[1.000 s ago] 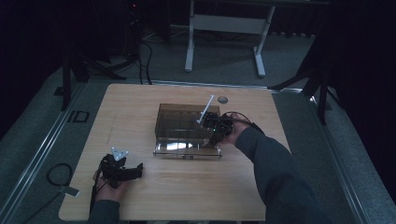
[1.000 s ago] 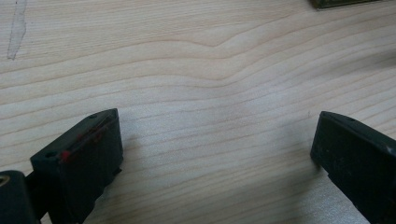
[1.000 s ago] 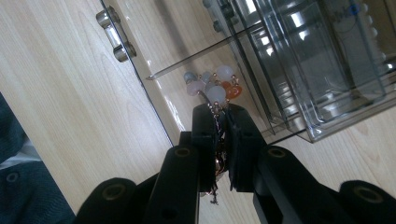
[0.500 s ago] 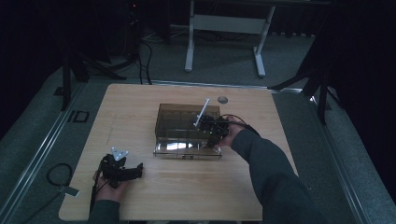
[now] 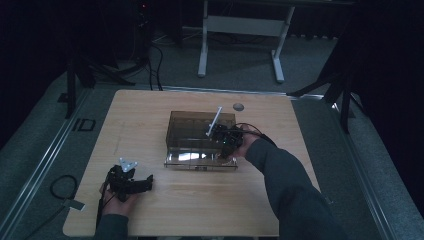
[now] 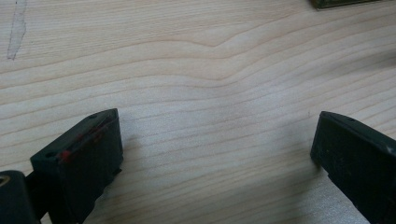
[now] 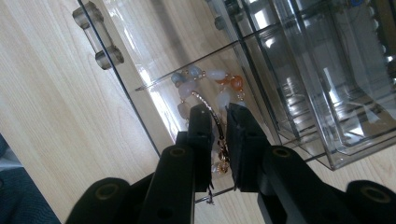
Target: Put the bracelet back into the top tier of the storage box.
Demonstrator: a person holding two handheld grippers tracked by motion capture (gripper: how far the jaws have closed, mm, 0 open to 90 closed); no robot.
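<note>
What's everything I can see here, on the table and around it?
table: one, light wood, centre of the high view.
drawer box: one, smoky clear plastic, mid-table, bottom drawer pulled out.
bead bracelet: one, pale blue, white and orange beads with a gold chain, over the open drawer.
white stick: one, rising from the box.
desk frame: one, grey, on the floor behind.
left gripper: black, fingers open, near table edge.
right gripper: black, fingers pinching the bracelet's chain.

Bench [image 5: 150,115] — pale matt wood grain, organiser box [image 7: 327,93] — glossy clear smoky plastic, bracelet [image 7: 205,84] of smooth glassy beads, fine gold-toned metal chain [image 7: 212,112]
</note>
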